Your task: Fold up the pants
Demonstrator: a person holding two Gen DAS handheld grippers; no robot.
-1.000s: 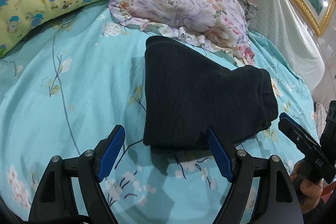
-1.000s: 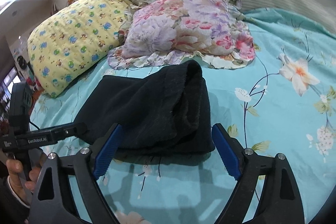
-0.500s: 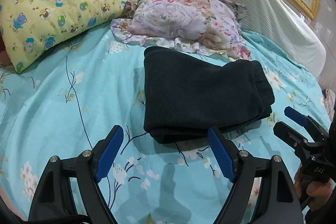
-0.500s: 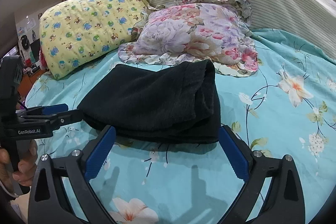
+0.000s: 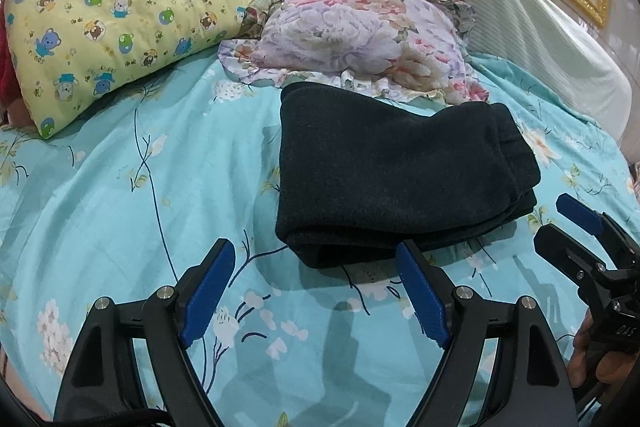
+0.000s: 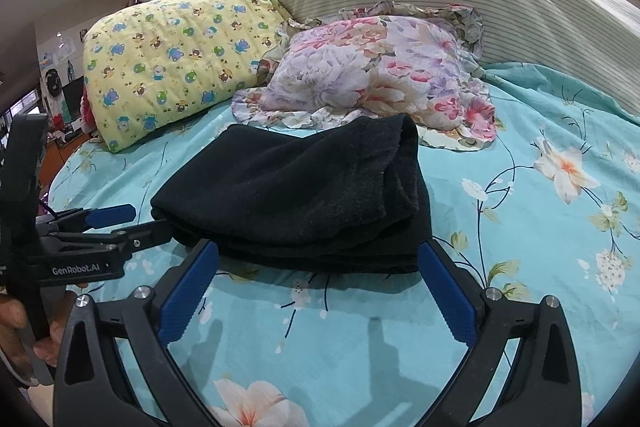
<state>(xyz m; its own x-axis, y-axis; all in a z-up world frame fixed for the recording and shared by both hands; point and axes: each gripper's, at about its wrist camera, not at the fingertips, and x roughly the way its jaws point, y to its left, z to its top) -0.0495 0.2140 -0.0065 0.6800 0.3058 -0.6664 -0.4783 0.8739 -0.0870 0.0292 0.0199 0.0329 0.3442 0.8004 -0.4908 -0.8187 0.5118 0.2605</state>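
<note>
- two grippers, both spread wide and gripping nothing, face the folded pants [image 5: 400, 183] lying on the floral bedsheet [image 5: 120, 195], just short of the flowered pillow [image 5: 360, 35].
- left gripper [image 5: 316, 291]: bundle at 12 to 1 o'clock from the jaws, near folded edge just beyond the fingertips, no contact visible.
- right gripper [image 6: 320, 287]: bundle dead ahead at 12 o'clock, near edge just past the tips (neither gripper clearly nearer).
- long axis runs across both views, 9 to 3 o'clock.
- judgement: folding looks essentially finished; any further move would be a pinch on that near edge.
</note>
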